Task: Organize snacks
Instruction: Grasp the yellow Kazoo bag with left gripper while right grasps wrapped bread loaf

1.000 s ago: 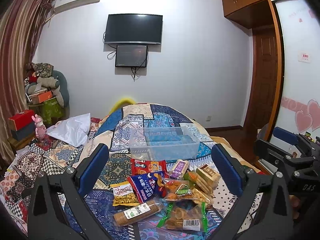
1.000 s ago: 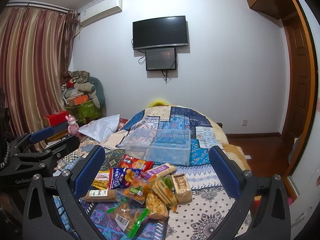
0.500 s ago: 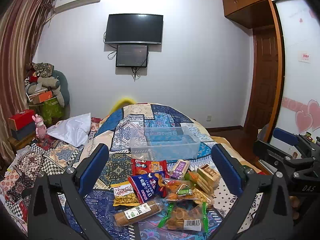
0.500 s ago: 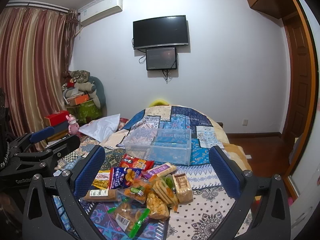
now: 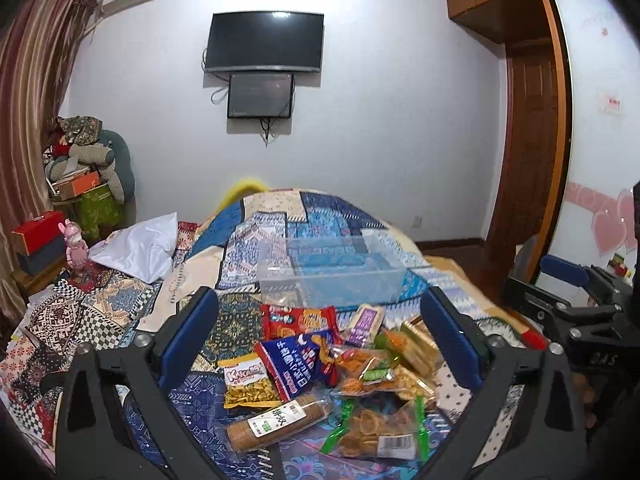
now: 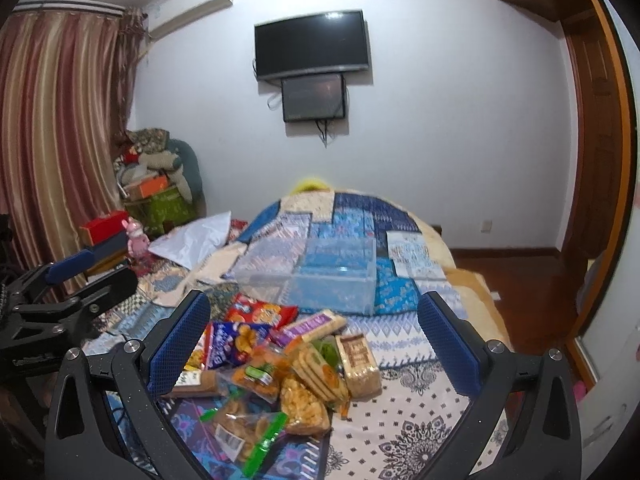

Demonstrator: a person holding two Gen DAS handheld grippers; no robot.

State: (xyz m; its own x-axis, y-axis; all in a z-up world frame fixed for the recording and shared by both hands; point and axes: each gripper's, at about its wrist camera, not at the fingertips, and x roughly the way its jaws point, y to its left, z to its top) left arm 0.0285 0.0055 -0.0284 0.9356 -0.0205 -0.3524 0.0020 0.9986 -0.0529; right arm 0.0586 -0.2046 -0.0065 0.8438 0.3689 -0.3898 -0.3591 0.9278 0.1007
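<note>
A pile of snack packs lies on the patterned bedspread: a red bag (image 5: 298, 320), a blue bag (image 5: 298, 364), a yellow bag (image 5: 248, 380), a biscuit roll (image 5: 276, 420), a purple bar (image 5: 364, 322) and a green-edged cracker bag (image 5: 376, 428). Behind the pile stands an empty clear plastic bin (image 5: 328, 272) (image 6: 320, 276). My left gripper (image 5: 318, 300) hovers short of the pile, its jaws wide and closing slightly, nothing between the pads. My right gripper (image 6: 314, 300) is open beside it, above the red bag (image 6: 260, 312) and a brown pack (image 6: 358, 360).
A white pillow (image 5: 140, 248) and a pink toy figure (image 5: 76, 244) lie left of the bin. Boxes and bundles are stacked in the left corner by the curtain. The bed's right edge drops to a wooden floor (image 6: 520, 276). Two screens hang on the far wall.
Both grippers have sunk a little toward the snack pile. The left jaws stand slightly narrower than before. No pack has moved.
</note>
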